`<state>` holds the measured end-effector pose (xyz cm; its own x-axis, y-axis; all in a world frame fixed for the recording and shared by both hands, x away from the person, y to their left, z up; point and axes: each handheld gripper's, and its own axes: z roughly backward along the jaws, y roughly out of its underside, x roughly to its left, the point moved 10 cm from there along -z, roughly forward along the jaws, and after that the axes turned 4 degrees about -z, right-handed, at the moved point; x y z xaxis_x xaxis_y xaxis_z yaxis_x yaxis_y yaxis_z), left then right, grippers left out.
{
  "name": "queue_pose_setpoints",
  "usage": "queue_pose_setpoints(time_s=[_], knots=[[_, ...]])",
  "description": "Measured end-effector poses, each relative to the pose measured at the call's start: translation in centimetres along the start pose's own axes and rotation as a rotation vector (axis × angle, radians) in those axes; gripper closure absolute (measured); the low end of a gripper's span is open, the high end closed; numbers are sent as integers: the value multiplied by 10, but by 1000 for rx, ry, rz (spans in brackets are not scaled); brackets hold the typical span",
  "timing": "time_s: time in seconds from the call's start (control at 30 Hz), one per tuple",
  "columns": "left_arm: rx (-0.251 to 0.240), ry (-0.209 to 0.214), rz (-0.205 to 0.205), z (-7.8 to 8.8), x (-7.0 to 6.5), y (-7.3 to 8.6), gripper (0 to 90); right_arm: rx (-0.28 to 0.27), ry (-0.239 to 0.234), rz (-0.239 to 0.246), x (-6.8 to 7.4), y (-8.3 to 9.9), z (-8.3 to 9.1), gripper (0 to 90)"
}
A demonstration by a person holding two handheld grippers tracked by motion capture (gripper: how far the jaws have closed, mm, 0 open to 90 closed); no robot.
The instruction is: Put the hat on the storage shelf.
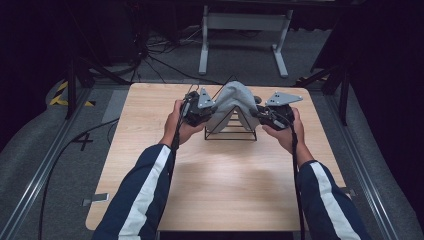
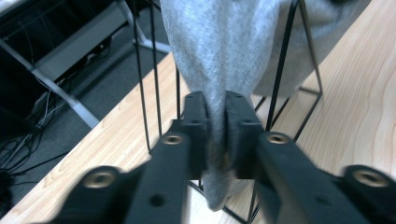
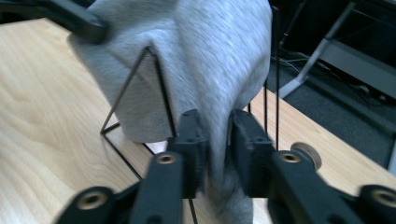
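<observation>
Here, a soft grey knitted cloth [image 1: 232, 102] hangs draped over the peak of a black thin-wire triangular rack [image 1: 231, 131] that stands near the far middle of the light wooden table [image 1: 220, 185]; the cloth falls down both sloping sides of the rack like a tent; its lower ends are drawn outward, one to each side.

Left tool [image 1: 199, 111]: in the left gripper view its two black jaws stand close together with a fold of the grey cloth [image 2: 219, 70] pinched between them; a tail of fabric hangs below the pinch; the rack's wires [image 2: 280, 70] run just behind; grip looks firm.

Right tool [image 1: 272, 114]: likewise clamped; in the right gripper view the jaws are pressed on a bunched edge of the cloth [image 3: 205, 60], with the rack's triangular end frame [image 3: 135, 88] just beside it on the left; a small round, knob-like thing [image 3: 309, 154] lies on the table past the jaws; too blurred to identify.

Both hands sit level, either side of the rack, sleeves dark blue with a white stripe; grey plates on top of the tools catch the light.

Progress, as a judgement: cloth is on the rack and gripped at both ends; what is left appears to be evening out the drape or lifting the cloth clear, then letting go; which of the two cannot be told from this moment. A grey-legged stand [image 1: 245, 30] stands on the floor beyond the table.
</observation>
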<state>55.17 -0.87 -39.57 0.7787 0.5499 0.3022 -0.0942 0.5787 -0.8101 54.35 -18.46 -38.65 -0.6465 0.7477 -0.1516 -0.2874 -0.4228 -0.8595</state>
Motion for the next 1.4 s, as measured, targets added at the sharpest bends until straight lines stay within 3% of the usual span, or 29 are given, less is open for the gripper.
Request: queue_pose_setpoints(time_s=[0.07,0.1,0.13,0.2,0.27,0.3,0.37,0.4,0.5,0.63,0.7,0.9,1.03,1.1,1.13,1.23,1.3,1.4], knots=[[-31,-25,23,6,0,3,575,-16,-3,-30,-1,4,3,624],[-46,-13,47,9,-3,7,515,-22,-2,-37,-2,7,5,595],[-41,-9,47,9,-4,12,473,-30,-19,-41,-1,11,8,581],[-12,-10,39,7,-7,25,435,-19,-22,-47,-3,20,11,554],[23,21,56,0,-10,37,417,-7,-41,-61,-4,28,13,541],[57,34,83,-8,-12,45,417,19,-27,-76,-9,38,11,535],[64,50,98,-14,-12,48,443,22,-30,-81,-10,41,10,537],[97,68,120,-23,-15,52,474,39,-39,-99,-11,48,6,551],[128,91,109,-35,-18,55,541,63,-62,-95,-8,52,-1,604],[120,96,122,-42,-15,55,759,89,-66,-80,-7,57,-13,767],[139,83,108,-43,-11,57,849,95,-68,-68,-6,58,-16,838],[206,80,105,-48,-3,69,870,138,-43,-58,-11,64,-21,870],[210,85,117,-52,-2,72,870,155,-32,-66,-15,69,-24,871],[213,94,105,-53,-6,71,871,150,-31,-71,-15,69,-23,871],[233,91,70,-54,-8,73,871,151,-25,-68,-15,69,-23,871],[246,87,81,-57,-7,77,871,167,-20,-65,-16,73,-26,872],[270,79,60,-58,-6,81,872,160,-23,-63,-15,71,-25,872],[288,75,71,-62,-4,89,872,165,-27,-33,-11,71,-23,868]])
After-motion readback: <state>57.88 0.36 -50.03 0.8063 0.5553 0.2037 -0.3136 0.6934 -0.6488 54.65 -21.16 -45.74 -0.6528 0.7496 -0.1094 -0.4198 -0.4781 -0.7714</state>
